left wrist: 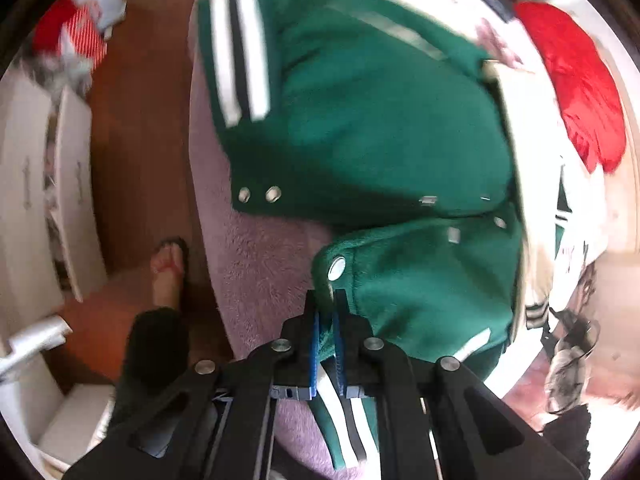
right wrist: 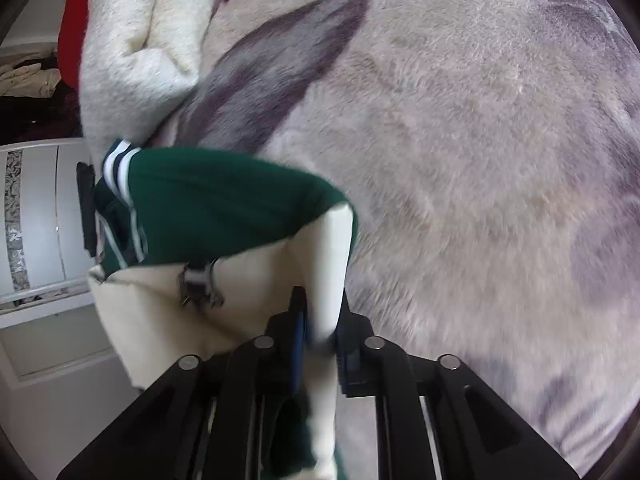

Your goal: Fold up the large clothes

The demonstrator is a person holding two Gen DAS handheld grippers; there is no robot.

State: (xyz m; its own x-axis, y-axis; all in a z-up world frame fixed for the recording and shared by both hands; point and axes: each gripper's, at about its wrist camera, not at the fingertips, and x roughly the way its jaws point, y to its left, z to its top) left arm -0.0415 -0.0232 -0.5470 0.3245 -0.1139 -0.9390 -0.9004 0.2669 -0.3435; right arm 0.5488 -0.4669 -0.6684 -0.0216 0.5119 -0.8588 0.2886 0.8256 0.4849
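Note:
A green varsity jacket [left wrist: 384, 120] with white and black striped ribbing, metal snaps and cream sleeves lies partly folded on a pale fuzzy blanket [left wrist: 264, 264]. My left gripper [left wrist: 327, 300] is shut on the jacket's green snap-front edge, near its striped hem. In the right wrist view the jacket [right wrist: 224, 200] hangs lifted, showing its cream lining and a striped cuff. My right gripper [right wrist: 320, 312] is shut on a cream and green fold of the jacket, above the blanket [right wrist: 480, 160].
A red garment [left wrist: 576, 88] lies at the far right of the bed. A cream fuzzy cloth [right wrist: 136, 48] lies beyond the jacket. White drawers [left wrist: 68, 184] stand left on the wooden floor, by a sandalled foot [left wrist: 170, 268].

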